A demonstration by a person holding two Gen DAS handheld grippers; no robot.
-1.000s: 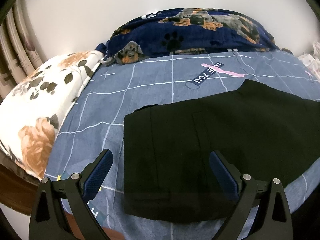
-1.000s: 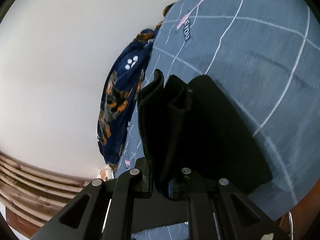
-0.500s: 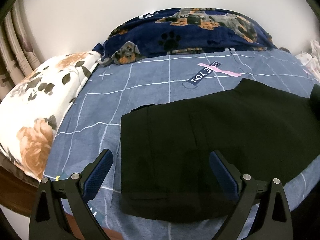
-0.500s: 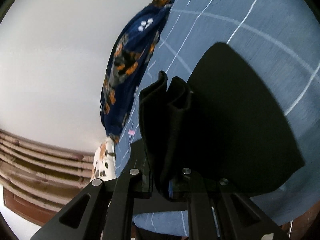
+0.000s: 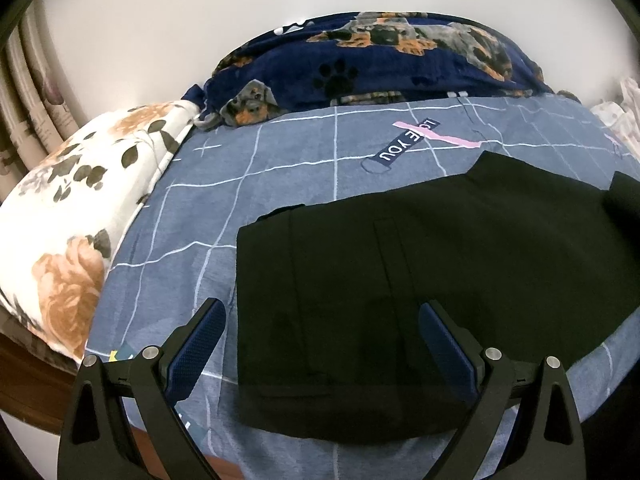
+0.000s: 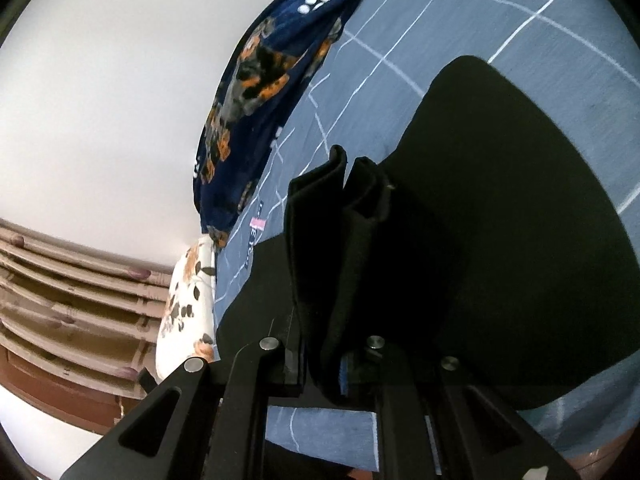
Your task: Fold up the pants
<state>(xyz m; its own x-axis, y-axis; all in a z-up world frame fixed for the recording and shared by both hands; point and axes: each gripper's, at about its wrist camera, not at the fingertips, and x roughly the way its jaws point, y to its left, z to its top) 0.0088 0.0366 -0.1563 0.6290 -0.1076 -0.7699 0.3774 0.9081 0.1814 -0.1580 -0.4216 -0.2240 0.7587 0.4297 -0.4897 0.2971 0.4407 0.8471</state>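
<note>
**Q:** Left wrist view first: where do the pants lie from your claws?

**A:** Black pants (image 5: pixel 400 264) lie flat on the blue checked bed (image 5: pixel 280 184), stretched from the lower middle of this view out to its right edge. My left claw (image 5: pixel 320 344) hangs above the end nearest me with its jaws spread wide and nothing between them. That squared end sits directly under and ahead of the blue pads (image 5: pixel 196 344). Beyond the bed's far edge are a dog-print blanket (image 5: pixel 380 64) and, to the left, a floral pillow (image 5: pixel 76 216).

**Q:** And the right wrist view?

**A:** My right claw (image 6: pixel 324 364) is clamped on a bunched fold of the same pants (image 6: pixel 480 220). Cloth rises in two ridges straight out from between the jaws, and the rest fans away to the right, draped down onto the bed (image 6: pixel 460 40).

**Q:** Which relation matters for the coming move?

**A:** Their long axis, I judge. It runs across the bed from the end under my left claw to the end held by my right. Folding end to end means carrying the gripped end along that axis toward the left claw, which is nearer the flat end and could pin it.

**Q:** Any risk?

**A:** Possibly the pinched layers slipping, since only a narrow fold is gripped.
</note>
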